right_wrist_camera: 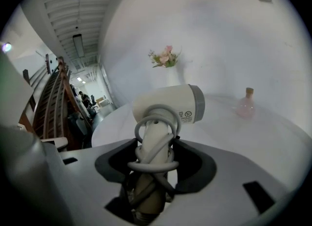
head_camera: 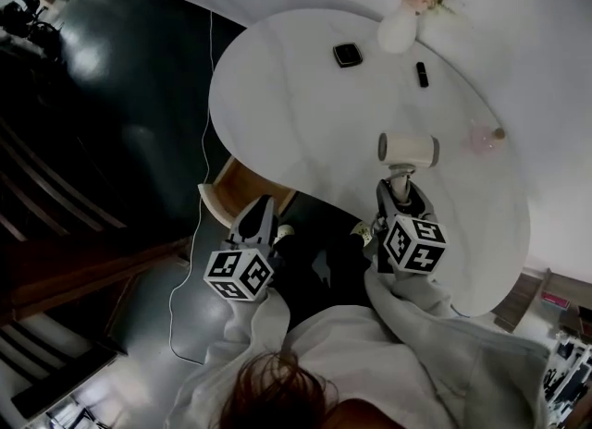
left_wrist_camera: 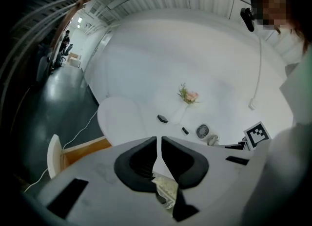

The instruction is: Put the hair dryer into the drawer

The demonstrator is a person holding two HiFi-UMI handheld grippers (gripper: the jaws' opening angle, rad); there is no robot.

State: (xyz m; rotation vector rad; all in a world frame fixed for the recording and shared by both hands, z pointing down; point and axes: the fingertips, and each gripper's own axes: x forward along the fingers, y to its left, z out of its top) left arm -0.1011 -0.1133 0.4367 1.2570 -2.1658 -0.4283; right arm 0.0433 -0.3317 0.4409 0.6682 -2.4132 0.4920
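Hair dryer [head_camera: 407, 149] is being clamped by its handle in the right gripper [head_camera: 400, 189], above the near edge of the white table [head_camera: 305, 104]. The open wooden drawer [head_camera: 229, 192] is being shown under the table edge, well apart from the dryer. The left gripper [head_camera: 260, 222] is being held just beside it, between drawer and dryer, with jaws closed on nothing.

On the table, a vase of flowers [head_camera: 400, 28], a black square item [head_camera: 348, 55], a small black stick [head_camera: 422, 74] and a pink bottle [head_camera: 482, 136] are being left apart from the dryer. A white cable [head_camera: 198, 187] is trailing over the dark floor.

Only the left gripper view is showing the dryer's round rear grille [left_wrist_camera: 202, 131]. Only the right gripper view is showing the cord [right_wrist_camera: 155, 159] wound around the handle and the printed label on the white barrel, which is being carried level and is ringed in grey at one end.
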